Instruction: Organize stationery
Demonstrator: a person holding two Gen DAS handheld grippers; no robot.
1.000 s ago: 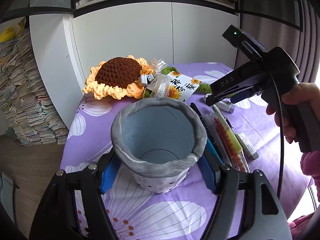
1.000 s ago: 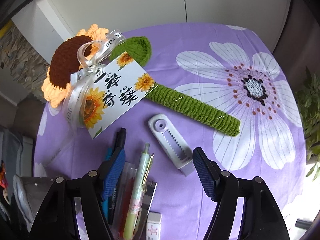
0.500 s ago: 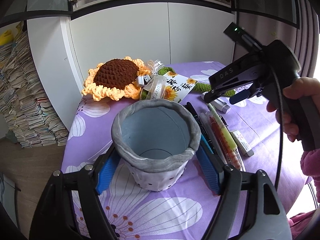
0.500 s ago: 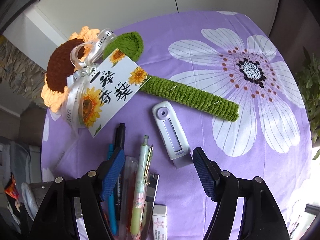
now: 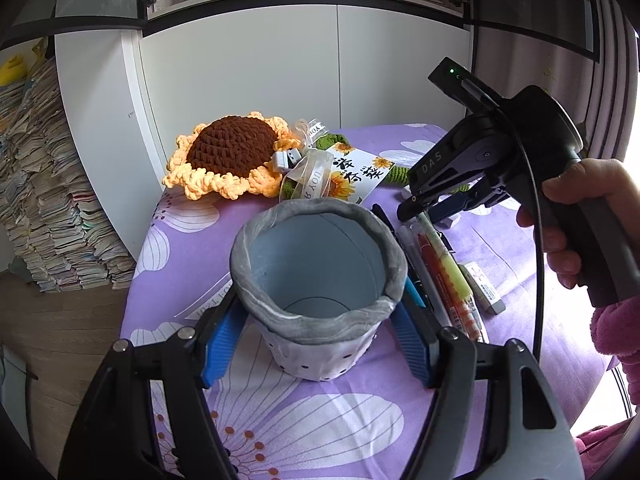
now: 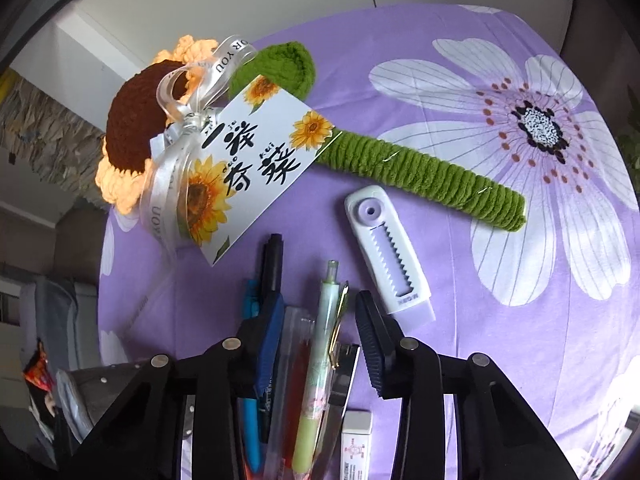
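Note:
My left gripper point(image 5: 316, 344) is shut on an empty grey pen cup point(image 5: 318, 268), which stands upright on the purple flowered tablecloth point(image 5: 320, 420). Right of the cup lie several pens in a row point(image 5: 440, 264) and a white eraser point(image 5: 482, 288). My right gripper point(image 6: 316, 336) is partly closed, its jaws straddling a light green pen point(image 6: 320, 352) and a red pen point(image 6: 294, 364) without clamping them. Black and blue pens point(image 6: 268, 272) lie just left of it. It also shows in the left wrist view point(image 5: 436, 208), low over the pens.
A crocheted sunflower point(image 6: 136, 136) with a green stem point(image 6: 420, 172), a ribbon and a printed card point(image 6: 244, 168) lies at the back. A white utility knife point(image 6: 388, 256) lies right of the pens. A white cabinet point(image 5: 280, 80) stands behind; stacked papers point(image 5: 52, 208) stand at left.
My right gripper has come down over the pens and its jaws have narrowed around the green and red pens. My left gripper still holds the cup.

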